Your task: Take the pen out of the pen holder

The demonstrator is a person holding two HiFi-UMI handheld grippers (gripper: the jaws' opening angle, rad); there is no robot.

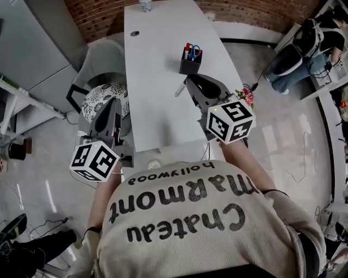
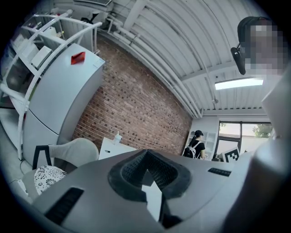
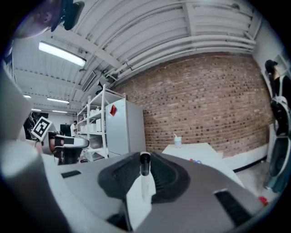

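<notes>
My right gripper (image 1: 189, 82) has its jaws closed on the pen (image 3: 144, 179) – in the right gripper view the white barrel stands upright between the pads, and its black cap pokes up past the jaw tips. From the head view the barrel sticks out on the left side of those jaws, slanting down over the white bench (image 1: 157, 119) without touching it. The pen is fully out of the pen holder (image 1: 190, 65). That black holder stands on the bench just beyond the right jaw tips, apart from both jaws and pen. A pair of blue-handled scissors (image 1: 195, 51) and something red beside them rise from its top.

My left gripper (image 1: 111, 106) is off the bench's left edge. Its jaws are together with nothing between them, and only a sliver of the bench shows through the notch in the pads in the left gripper view. Below those jaws is a chair with a black-and-white patterned cushion (image 1: 98, 99), and ahead of them a pale armchair (image 1: 103, 62). A small bottle (image 1: 144, 5) sits at the far end of the bench, well beyond both sets of jaws. A brick wall (image 3: 204, 104) closes off the room behind it, with a tall grey fridge (image 2: 59, 104) to the left of the left jaws – I can't make out the red item in the holder any better than that
</notes>
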